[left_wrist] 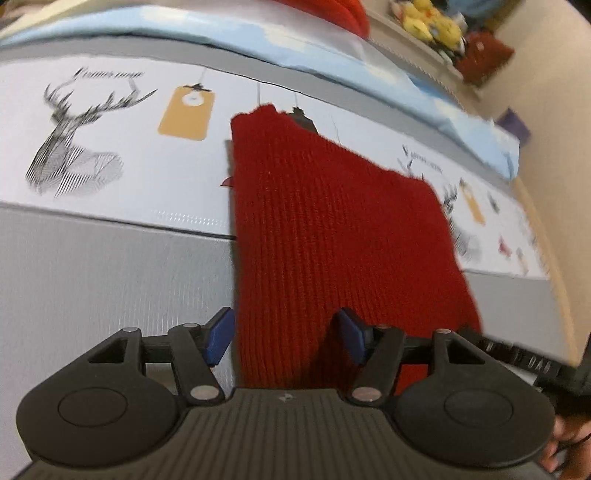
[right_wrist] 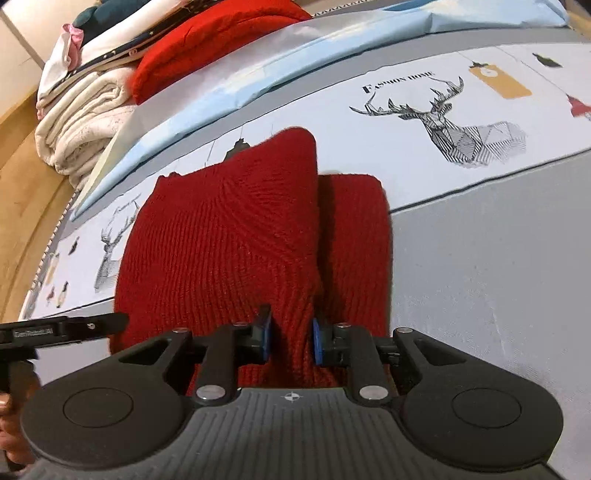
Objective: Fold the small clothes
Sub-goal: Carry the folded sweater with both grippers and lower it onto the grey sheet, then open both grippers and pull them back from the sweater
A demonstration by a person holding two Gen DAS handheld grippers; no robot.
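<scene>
Right gripper (right_wrist: 291,339) nearest, blue pads pinching raised fold of red ribbed knit garment (right_wrist: 236,236). Left gripper (left_wrist: 286,338) jaws wide apart, gripping nothing, garment stretching toward 12 o'clock over grey-and-white deer-print bedsheet (left_wrist: 110,236).

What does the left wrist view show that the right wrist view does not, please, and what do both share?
Only the left wrist view shows the yellow plush toys on a far ledge, and the left gripper with its blue pads apart, not pressing the red knitted garment between them.

Only the right wrist view shows the stack of folded cream and white cloths, a folded red garment beside it, and the right gripper shut on a raised fold of the knit.

Both show the knit lying on the grey-and-white bedcover printed with deer heads.
</scene>
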